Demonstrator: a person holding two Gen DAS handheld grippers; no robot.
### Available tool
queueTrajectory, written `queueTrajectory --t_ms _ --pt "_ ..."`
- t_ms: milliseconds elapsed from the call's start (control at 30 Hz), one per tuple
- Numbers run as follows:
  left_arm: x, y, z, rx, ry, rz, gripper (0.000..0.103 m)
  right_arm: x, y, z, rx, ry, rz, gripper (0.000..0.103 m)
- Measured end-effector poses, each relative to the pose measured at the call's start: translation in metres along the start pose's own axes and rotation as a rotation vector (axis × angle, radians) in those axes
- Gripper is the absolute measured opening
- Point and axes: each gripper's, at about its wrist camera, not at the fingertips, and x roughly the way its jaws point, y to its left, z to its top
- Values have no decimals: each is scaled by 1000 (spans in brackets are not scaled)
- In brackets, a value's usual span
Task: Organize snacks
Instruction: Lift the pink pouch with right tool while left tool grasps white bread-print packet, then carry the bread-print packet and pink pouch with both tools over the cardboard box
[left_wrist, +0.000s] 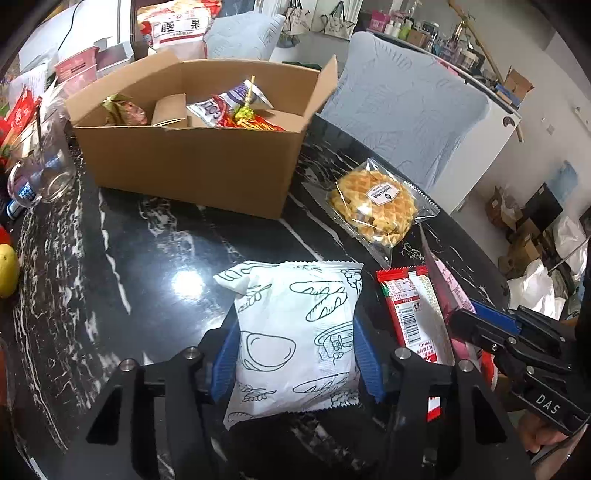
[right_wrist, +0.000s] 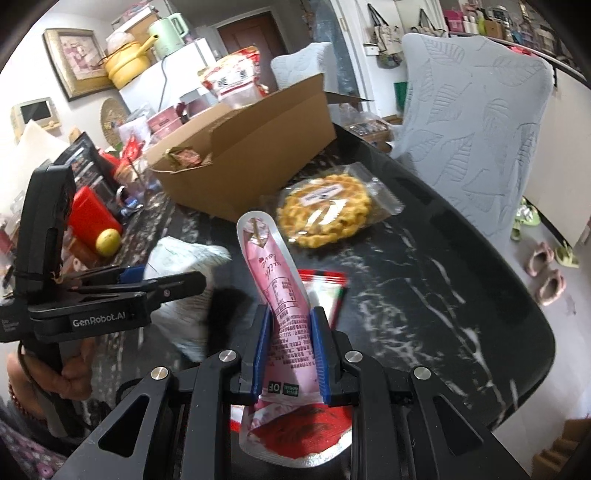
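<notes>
White packet (left_wrist: 295, 339) in left gripper (left_wrist: 295, 354)

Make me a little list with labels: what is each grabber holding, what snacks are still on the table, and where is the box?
left gripper: shut on the white bread packet
right gripper: shut on the pink pouch
still on the table: waffle pack, red wrapper bar
cardboard box: open, at the back of the table, snacks already inside
waffle pack's place: right of the box
</notes>
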Motion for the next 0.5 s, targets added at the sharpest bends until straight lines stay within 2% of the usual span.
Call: queueTrajectory --t_ms 233,333,367,433,500 --pt "5 5 -8 7 46 -21 56 12 17 -1 -9 26 18 22" --pt "13 1 -9 16 82 -9 60 15 22 0 -12 36 22 22" --pt "19 0 -10 20 113 12 62 16 24 1 -14 38 19 22" --pt "22 -6 -12 67 106 79 66 16 25 2 -19 40 13 22" --pt "23 -9 -14 79 95 83 66 17 26 3 -24 42 7 22"
